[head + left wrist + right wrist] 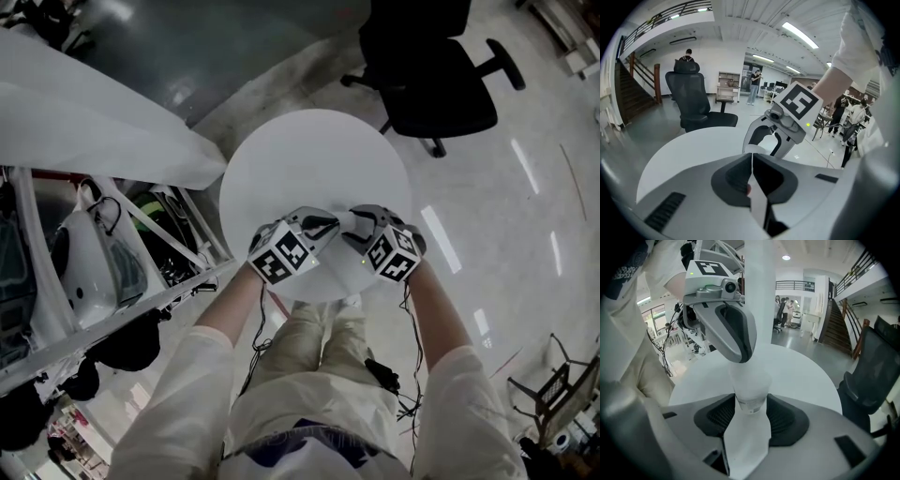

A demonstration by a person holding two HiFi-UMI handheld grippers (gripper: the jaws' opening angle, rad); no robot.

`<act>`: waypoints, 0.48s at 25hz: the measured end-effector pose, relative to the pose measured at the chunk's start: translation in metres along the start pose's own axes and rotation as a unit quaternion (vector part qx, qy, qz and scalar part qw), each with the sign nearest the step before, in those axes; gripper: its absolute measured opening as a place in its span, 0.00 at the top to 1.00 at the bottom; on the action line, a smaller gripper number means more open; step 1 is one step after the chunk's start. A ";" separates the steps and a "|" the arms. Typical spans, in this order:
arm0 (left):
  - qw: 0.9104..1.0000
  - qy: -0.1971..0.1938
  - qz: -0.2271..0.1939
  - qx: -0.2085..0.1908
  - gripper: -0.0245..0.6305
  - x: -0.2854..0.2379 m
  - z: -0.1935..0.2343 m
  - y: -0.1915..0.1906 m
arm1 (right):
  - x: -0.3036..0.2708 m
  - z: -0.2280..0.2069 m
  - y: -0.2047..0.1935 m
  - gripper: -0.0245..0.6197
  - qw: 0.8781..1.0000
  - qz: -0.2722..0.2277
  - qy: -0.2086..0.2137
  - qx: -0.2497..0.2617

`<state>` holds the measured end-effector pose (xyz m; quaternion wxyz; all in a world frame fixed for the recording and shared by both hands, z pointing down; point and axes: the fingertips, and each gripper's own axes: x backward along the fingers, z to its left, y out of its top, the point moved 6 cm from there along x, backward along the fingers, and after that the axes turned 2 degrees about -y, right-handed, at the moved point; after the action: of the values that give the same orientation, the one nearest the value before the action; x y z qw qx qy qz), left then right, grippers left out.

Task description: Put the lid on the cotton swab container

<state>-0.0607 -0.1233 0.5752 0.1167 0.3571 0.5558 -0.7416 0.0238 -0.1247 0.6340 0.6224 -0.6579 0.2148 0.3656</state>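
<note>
Zero gap in left hand-held gripper [751, 158]; right hand-held gripper [751, 402] tight on swab container [750, 380].

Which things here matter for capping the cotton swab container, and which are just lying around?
Part of the job: cotton swab container, clamped in the right gripper; left gripper, shut, right above the container. I can't make out the lid.

Just around: round table underneath, office chair, metal rack.

1. We see a round white desk [314, 159] on glossy grey floor [525, 216].
2. We note a black office chair [441, 98] just beyond it.
3. We spot a staircase [633, 93] by the white wall, strip lights [799, 35] overhead.
</note>
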 end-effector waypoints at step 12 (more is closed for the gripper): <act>0.999 0.027 -0.033 0.020 0.96 0.001 0.000 -0.004 | 0.002 0.001 -0.001 0.61 1.000 0.008 -0.006 0.003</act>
<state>-0.0635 -0.1218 0.5775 0.0699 0.3607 0.5556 -0.7459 0.0262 -0.1235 0.6331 0.6227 -0.6520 0.2173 0.3741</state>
